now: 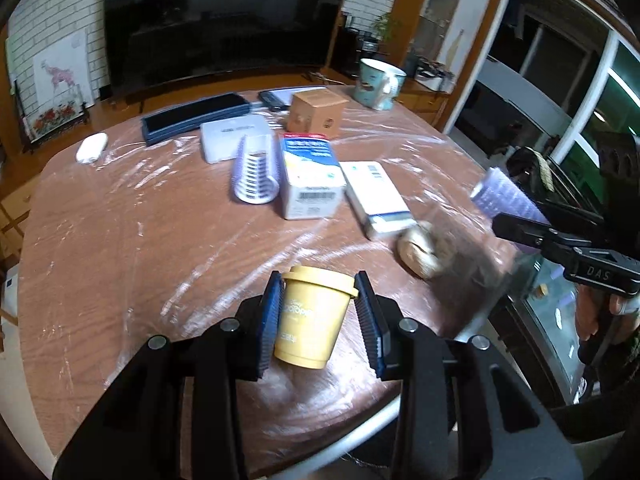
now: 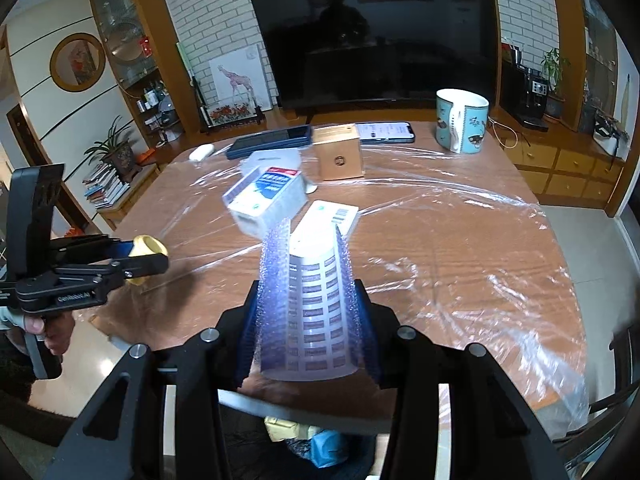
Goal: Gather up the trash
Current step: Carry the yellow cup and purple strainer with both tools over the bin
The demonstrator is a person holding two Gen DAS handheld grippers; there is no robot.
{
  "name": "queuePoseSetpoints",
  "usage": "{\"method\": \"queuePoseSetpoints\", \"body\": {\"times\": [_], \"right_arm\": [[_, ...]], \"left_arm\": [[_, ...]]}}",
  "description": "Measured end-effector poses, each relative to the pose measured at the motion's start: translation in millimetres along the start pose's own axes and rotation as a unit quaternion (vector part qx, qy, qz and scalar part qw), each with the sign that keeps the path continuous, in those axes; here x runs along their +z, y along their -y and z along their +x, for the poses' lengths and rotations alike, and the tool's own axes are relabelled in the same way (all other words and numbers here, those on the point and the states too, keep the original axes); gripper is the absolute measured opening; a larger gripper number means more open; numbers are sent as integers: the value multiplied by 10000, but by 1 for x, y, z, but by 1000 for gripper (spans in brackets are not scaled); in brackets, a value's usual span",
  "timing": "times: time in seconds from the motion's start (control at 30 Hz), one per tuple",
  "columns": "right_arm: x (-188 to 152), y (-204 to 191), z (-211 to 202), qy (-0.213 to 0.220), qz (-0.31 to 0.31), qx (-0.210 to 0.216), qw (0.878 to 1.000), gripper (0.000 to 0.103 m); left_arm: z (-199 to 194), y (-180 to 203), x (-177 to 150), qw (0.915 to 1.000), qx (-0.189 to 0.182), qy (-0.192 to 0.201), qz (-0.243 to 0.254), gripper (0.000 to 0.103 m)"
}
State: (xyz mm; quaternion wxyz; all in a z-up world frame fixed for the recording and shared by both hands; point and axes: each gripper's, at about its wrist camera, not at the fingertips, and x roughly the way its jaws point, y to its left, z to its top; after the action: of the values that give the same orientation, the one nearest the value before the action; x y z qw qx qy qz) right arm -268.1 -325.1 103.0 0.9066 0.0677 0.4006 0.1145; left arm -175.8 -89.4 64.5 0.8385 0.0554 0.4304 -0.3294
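My left gripper (image 1: 316,318) is clenched on a small yellow cup (image 1: 310,320): lidded, paper, with faint print on its side, held upright just above the table's (image 1: 160,240) near edge at 6 o'clock. My right gripper (image 2: 306,312) grips a purple roll (image 2: 308,312), a curled bubble-textured sheet lined with rows of small printed labels, lifted over the near edge. A second roll (image 1: 256,176) lies beside the white box (image 1: 310,180) at 12 o'clock.
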Motion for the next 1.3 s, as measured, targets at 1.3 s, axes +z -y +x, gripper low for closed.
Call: {"method": "queuePoseSetpoints", "body": {"times": [1.3], "right_arm": [[-104,-4,-5,-1397,-984,1026,9799,43]], "left_arm": [[30,109,-95,9953,29,-877,403,38]]}}
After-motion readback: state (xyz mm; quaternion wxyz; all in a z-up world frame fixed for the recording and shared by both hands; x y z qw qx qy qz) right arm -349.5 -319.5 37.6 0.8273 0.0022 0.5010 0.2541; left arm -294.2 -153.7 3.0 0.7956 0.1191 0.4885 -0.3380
